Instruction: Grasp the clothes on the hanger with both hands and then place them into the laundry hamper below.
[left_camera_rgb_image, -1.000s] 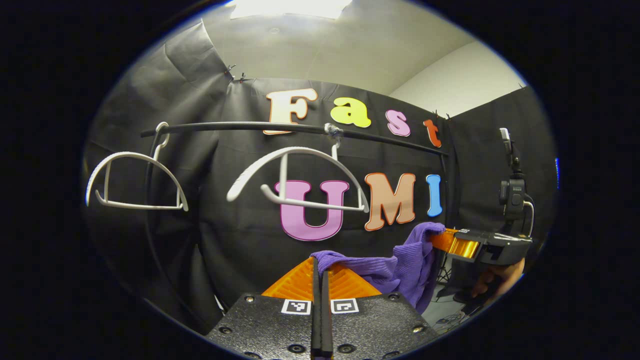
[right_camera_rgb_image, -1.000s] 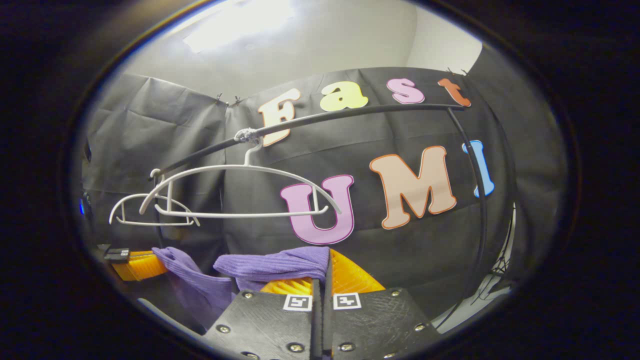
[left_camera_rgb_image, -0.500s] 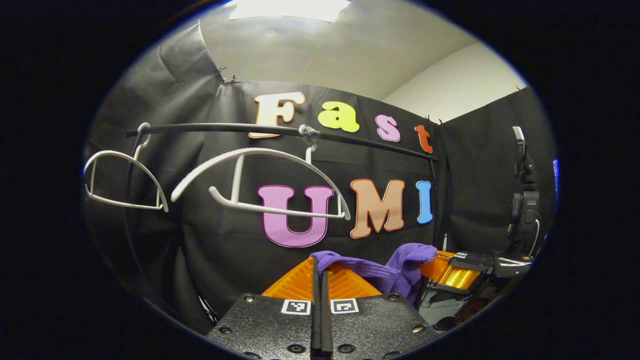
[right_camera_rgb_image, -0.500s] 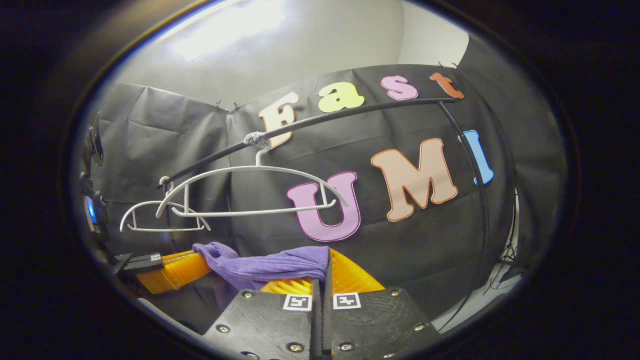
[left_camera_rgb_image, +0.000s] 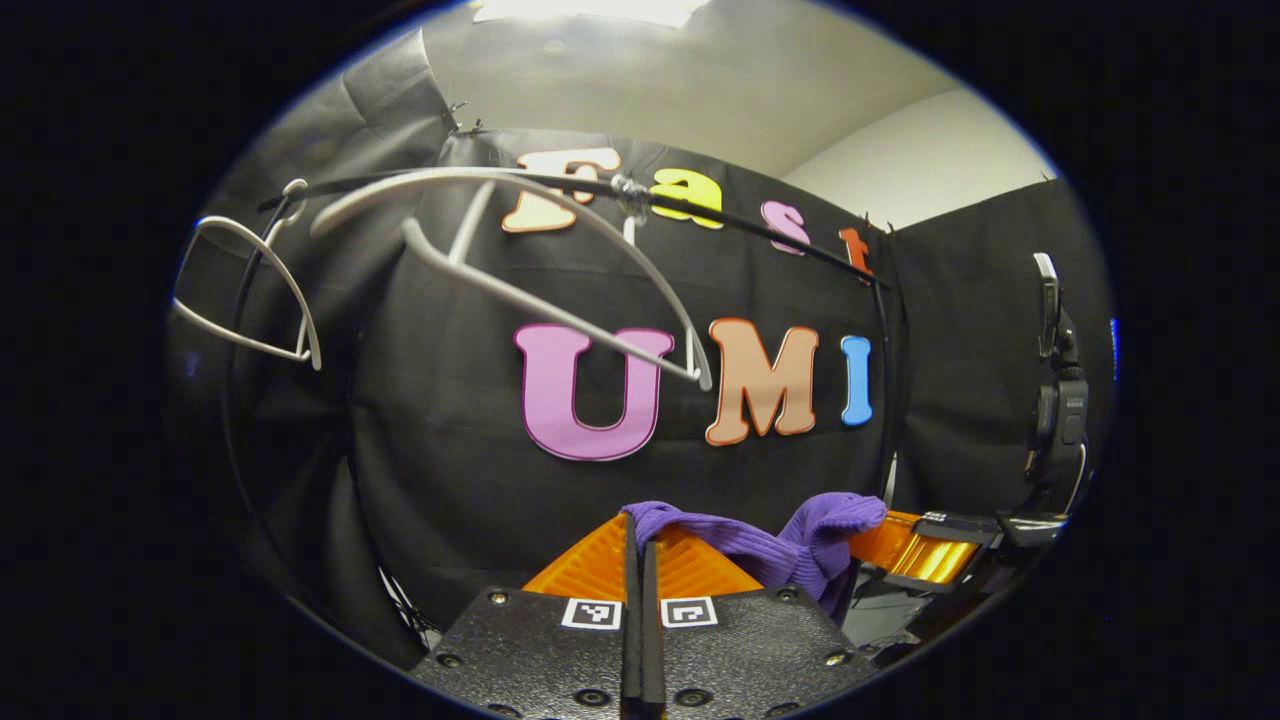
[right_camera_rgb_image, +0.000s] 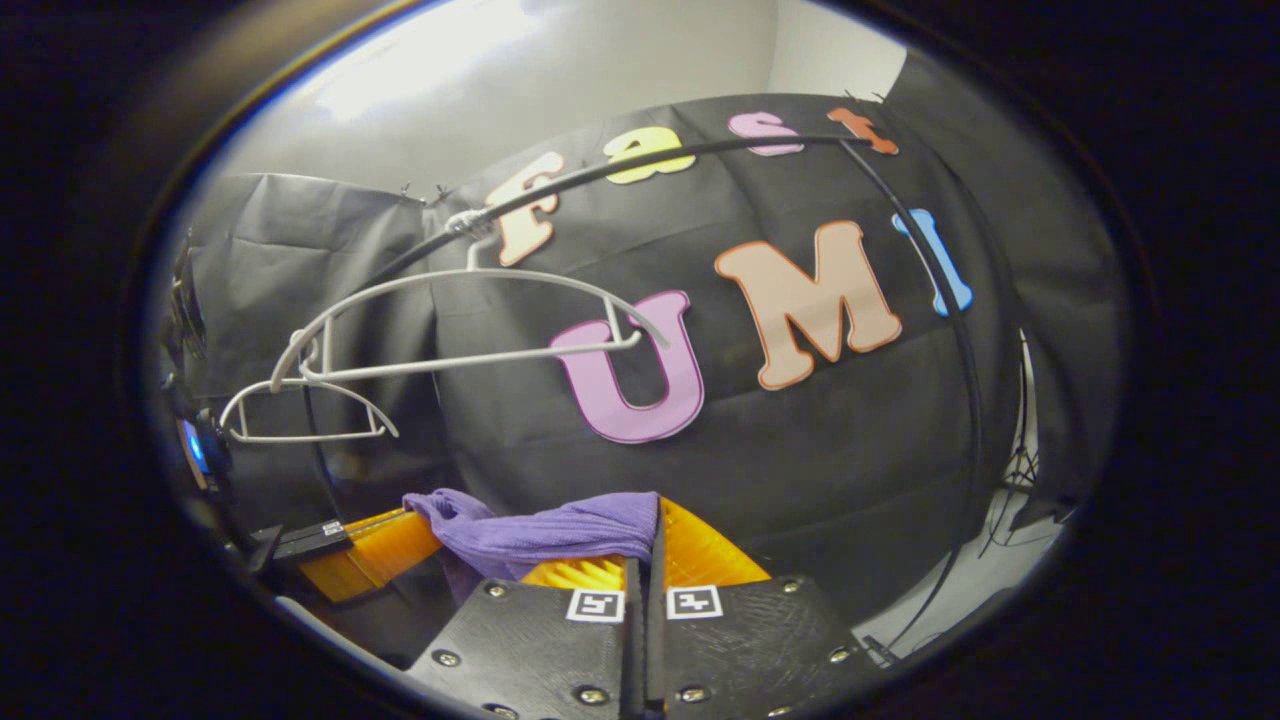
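While both tools carry the purple ribbed knit garment (left_camera_rgb_image: 760, 545) between them, it is already off the white plastic hanger (left_camera_rgb_image: 520, 250), which hangs bare and tilted from the black metal rail (left_camera_rgb_image: 760, 235); a second white plastic hanger (left_camera_rgb_image: 250, 290) hangs bare farther along the same rail. The left gripper (left_camera_rgb_image: 640, 560) has its orange fingers pressed almost together, with one end of the cloth pinched in the narrow slit, and the right gripper (right_camera_rgb_image: 645, 555) stands in the same way, closed on the other end of the garment (right_camera_rgb_image: 560, 530). In the left gripper view the right gripper (left_camera_rgb_image: 915, 550) appears a little way off to the side, and the cloth sags between the two tools. I judge that the carrying down is the step in hand. What could go wrong: each tool seems to hold only a thin edge of soft knit, so if the hands move apart the cloth becomes tight and may slip out of one slit – then it hangs from one tool and can fall outside the hamper. A fast lowering could also let the loose hanging part catch on something below. About the laundry hamper, I cannot tell its place or what lies in it – both cameras look at the wall and the rail, not downward.
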